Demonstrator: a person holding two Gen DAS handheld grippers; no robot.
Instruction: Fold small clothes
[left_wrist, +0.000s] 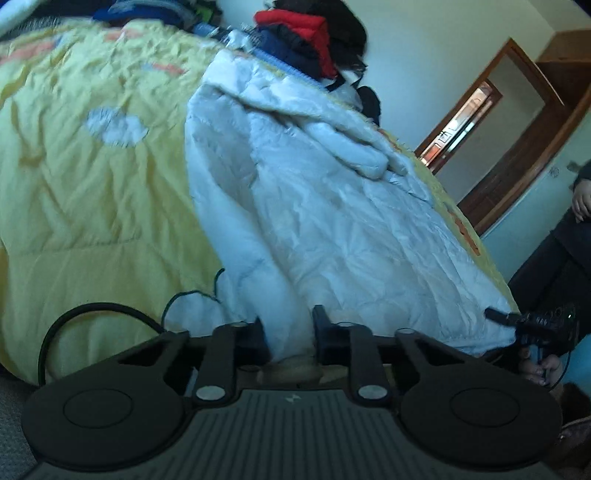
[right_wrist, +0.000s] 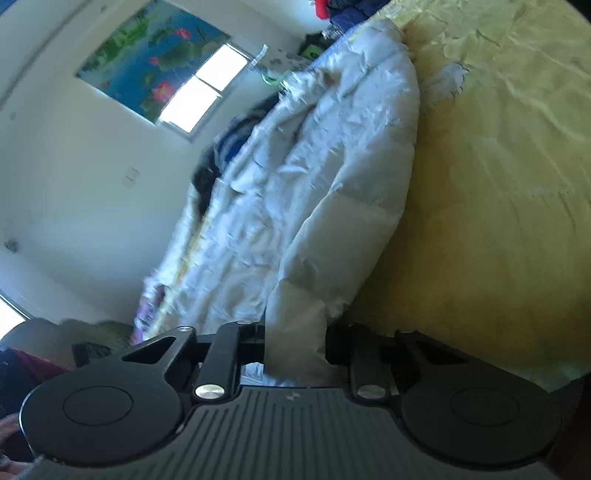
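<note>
A white puffer jacket (left_wrist: 314, 206) lies spread on a yellow bedspread (left_wrist: 92, 184). At its near hem my left gripper (left_wrist: 290, 332) is shut on the white fabric, which fills the narrow gap between the two black fingers. In the right wrist view the jacket (right_wrist: 332, 166) runs away from me along the bed edge. There my right gripper (right_wrist: 295, 343) is shut on a padded end of it, a cuff or a corner of the hem. The left wrist view also catches the right gripper (left_wrist: 532, 321) at the jacket's far lower corner.
Red, navy and black clothes (left_wrist: 306, 40) are piled at the far end of the bed. A wooden doorway (left_wrist: 480, 122) stands to the right, and a person's hand (left_wrist: 581, 201) shows at the right edge. A black cable (left_wrist: 92, 306) loops over the bedspread (right_wrist: 498, 184).
</note>
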